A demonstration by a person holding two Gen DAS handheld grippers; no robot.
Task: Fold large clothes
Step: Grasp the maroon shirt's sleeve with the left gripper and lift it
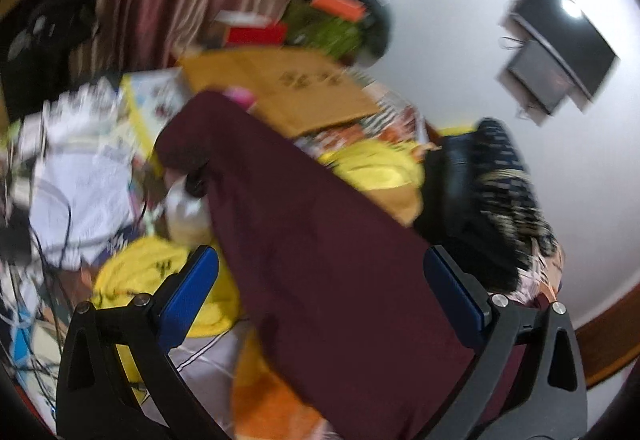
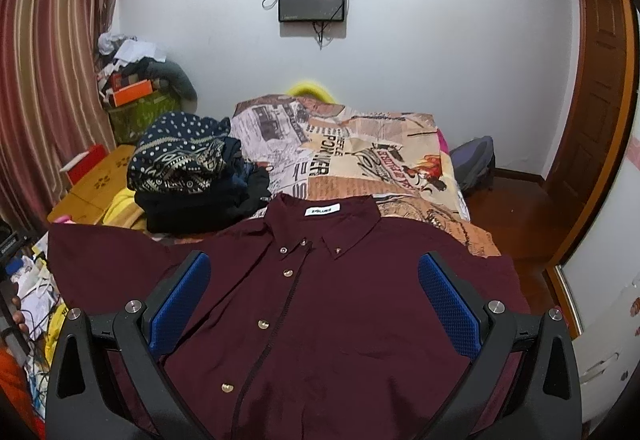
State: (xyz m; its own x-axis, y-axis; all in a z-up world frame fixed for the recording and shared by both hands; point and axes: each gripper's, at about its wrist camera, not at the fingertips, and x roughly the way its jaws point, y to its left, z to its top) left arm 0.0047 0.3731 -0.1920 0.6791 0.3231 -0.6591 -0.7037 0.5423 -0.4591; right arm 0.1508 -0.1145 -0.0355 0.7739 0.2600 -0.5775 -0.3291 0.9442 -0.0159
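— Where's the maroon shirt point(image 2: 320, 304)?
— Spread face-up beneath my right claw point(image 2: 314, 300), jaws released, empty. Left claw point(image 1: 320, 296) likewise gapes over its sleeve point(image 1: 208, 136).
— Handling?
— Light, limp, probably slippery; I'd pinch shoulder seams.

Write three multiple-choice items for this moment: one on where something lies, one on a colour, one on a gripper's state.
1. Where is the pile of dark clothes relative to the maroon shirt in the right wrist view?
A. Beyond its collar, to the left
B. On top of its buttons
C. To its right, on the floor

2. What colour are the pads on the right gripper?
A. Red
B. Blue
C. White

3. How does the left gripper stand?
A. Shut on the shirt
B. Open, with the shirt lying between its fingers
C. Shut on nothing

Answers:
1. A: the pile sits on the bed up and left of the collar.
2. B: both pads show blue.
3. B: the fingers stand wide apart and pinch no cloth.
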